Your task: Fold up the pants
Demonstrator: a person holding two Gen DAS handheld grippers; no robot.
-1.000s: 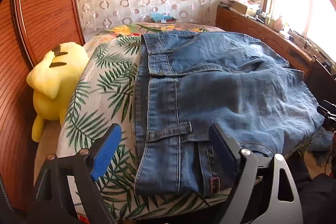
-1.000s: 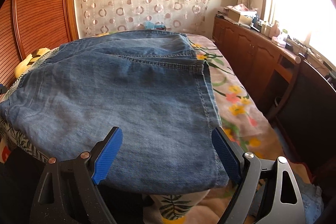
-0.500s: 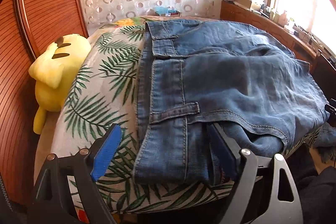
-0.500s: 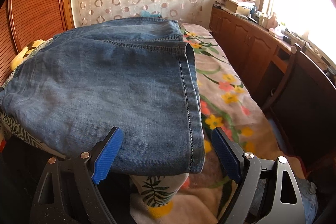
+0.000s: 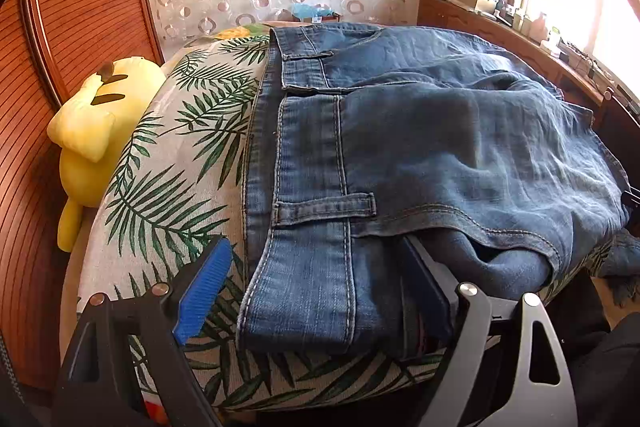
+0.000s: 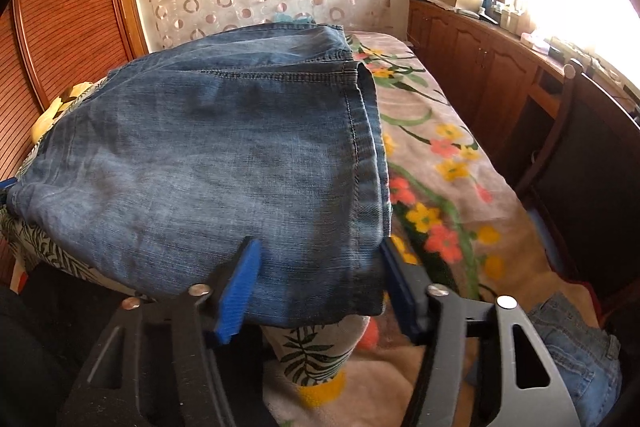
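Blue denim pants (image 5: 420, 155) lie folded on a leaf-print pillow (image 5: 176, 163) on the bed. In the left wrist view the waistband with belt loops faces me. My left gripper (image 5: 316, 287) is open, its fingers straddling the near waistband corner; the right finger (image 5: 424, 287) is tucked under a fold. In the right wrist view the pants (image 6: 224, 163) show their hem end. My right gripper (image 6: 320, 287) is partly closed around the near hem corner, with the denim between the pads; I cannot tell if they are pressing it.
A yellow plush toy (image 5: 92, 131) lies left of the pillow by the wooden wall. A floral blanket (image 6: 440, 163) covers the bed. A wooden cabinet (image 6: 492, 67) and a dark chair (image 6: 592, 163) stand at the right. More denim (image 6: 576, 347) lies low right.
Both grippers moved forward onto the pants' near edge. The right gripper's fingers have narrowed around the hem corner. The left gripper stays wide open.
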